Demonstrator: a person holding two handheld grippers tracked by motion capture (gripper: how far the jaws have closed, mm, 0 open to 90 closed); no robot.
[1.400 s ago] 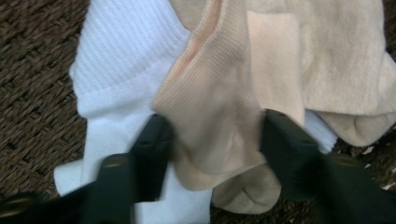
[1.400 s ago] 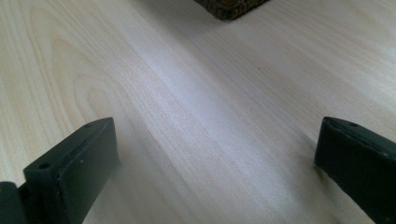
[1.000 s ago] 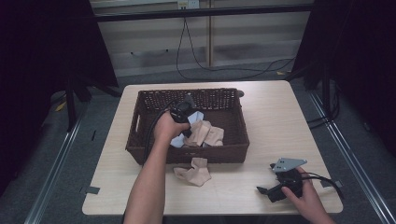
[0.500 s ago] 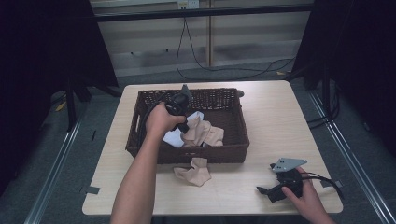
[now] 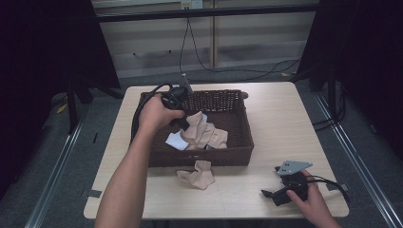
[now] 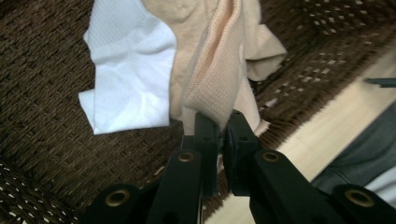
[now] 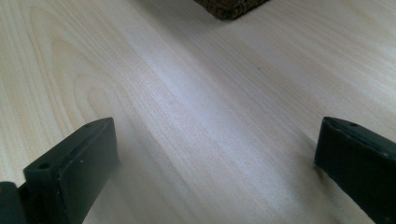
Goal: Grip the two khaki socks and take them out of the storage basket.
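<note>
No readable text, label, brand or number appeared anywhere; the dim high view possibly hid small print.

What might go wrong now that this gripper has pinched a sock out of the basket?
The left gripper pinches just the edge of the beige sock, so it may slip free. The sock hangs against the other beige socks and the white sock, so one might get dragged up or snag on the wicker basket wall. Another beige sock already lies on the table.
</note>
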